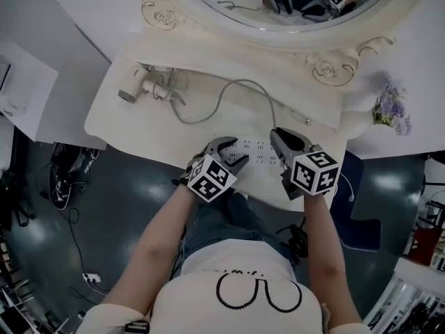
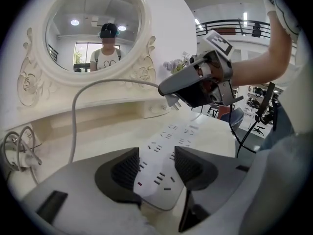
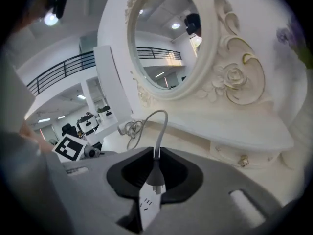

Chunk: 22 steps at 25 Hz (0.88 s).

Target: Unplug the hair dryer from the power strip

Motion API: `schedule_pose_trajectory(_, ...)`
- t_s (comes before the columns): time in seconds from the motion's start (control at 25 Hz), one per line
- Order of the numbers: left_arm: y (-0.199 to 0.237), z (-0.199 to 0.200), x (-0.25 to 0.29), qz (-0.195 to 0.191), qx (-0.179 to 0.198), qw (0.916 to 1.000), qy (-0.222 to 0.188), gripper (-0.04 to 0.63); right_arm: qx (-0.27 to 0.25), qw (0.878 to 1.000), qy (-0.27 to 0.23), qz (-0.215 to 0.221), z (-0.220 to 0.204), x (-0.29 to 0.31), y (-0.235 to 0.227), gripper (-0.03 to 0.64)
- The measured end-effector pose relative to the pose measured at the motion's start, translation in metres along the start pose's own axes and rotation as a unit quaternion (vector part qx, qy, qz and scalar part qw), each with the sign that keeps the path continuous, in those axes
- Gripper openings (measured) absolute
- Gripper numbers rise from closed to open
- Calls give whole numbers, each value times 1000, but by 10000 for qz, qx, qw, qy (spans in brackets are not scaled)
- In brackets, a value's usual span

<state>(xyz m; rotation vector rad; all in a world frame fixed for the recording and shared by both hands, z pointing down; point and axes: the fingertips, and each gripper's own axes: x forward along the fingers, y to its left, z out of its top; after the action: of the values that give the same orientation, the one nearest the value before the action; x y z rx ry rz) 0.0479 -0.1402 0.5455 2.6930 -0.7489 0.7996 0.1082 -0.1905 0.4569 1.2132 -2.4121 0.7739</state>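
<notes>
Cream vanity desk (image 1: 139,134), plug out of the power strip (image 1: 256,150).
Glossy off-white desk top under an oval mirror (image 1: 278,5) in a carved frame of roses and scrolls; dark polished floor (image 1: 125,200) below, purple flowers (image 1: 391,106) at the right end. The flat white strip with its rows of slots lies along the desk's front edge. The left gripper (image 2: 156,168) has its ribbed black jaws wide and closed on the near end of the strip, one pad against each long side. The right gripper (image 1: 278,138) has its jaws clenched narrowly on the grey plug (image 3: 154,175), held above the strip with its metal prongs (image 2: 174,102) bare. A smooth grey cord (image 1: 229,89) arcs from the plug across the desk to the white hair dryer (image 1: 135,89), which lies on its side at the far left.
</notes>
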Motion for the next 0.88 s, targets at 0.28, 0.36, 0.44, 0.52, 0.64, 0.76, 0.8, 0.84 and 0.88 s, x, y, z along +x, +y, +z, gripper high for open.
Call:
schedule_pose_trajectory(0.28, 0, 0, 1, 69, -36, 10000, -2, 222, 1445, 9894, 123, 98, -11, 2, -32, 46)
schedule_pose_trajectory(0.36, 0, 0, 0, 79, -46, 10000, 2, 222, 1582, 9867, 369, 53, -23, 6, -37, 46)
schedule_pose_trajectory(0.44, 0, 0, 0, 88, -62, 9999, 8, 222, 1665, 9840, 637, 37, -35, 13, -39, 46)
schedule_pose_trajectory(0.52, 1, 0, 1, 100, -73, 9999, 21, 222, 1632, 9836, 771, -8, -41, 20, -43, 46)
schedule_pose_trajectory(0.64, 1, 0, 2, 118, -89, 9999, 45, 222, 1495, 9860, 724, -148, -38, 30, -52, 48)
schedule_pose_trajectory(0.76, 1, 1, 1, 145, -119, 9998, 60, 222, 1417, 9881, 523, -288, -28, 37, -62, 52)
schedule_pose_trajectory(0.8, 1, 1, 1, 155, -128, 9998, 65, 222, 1417, 9882, 469, -331, -25, 40, -65, 55)
schedule_pose_trajectory(0.84, 1, 0, 1, 163, -136, 9997, 71, 222, 1428, 9881, 444, -365, -24, 42, -68, 58)
schedule_pose_trajectory(0.88, 2, 0, 1, 167, -143, 9997, 80, 222, 1446, 9877, 454, -384, -24, 45, -70, 65)
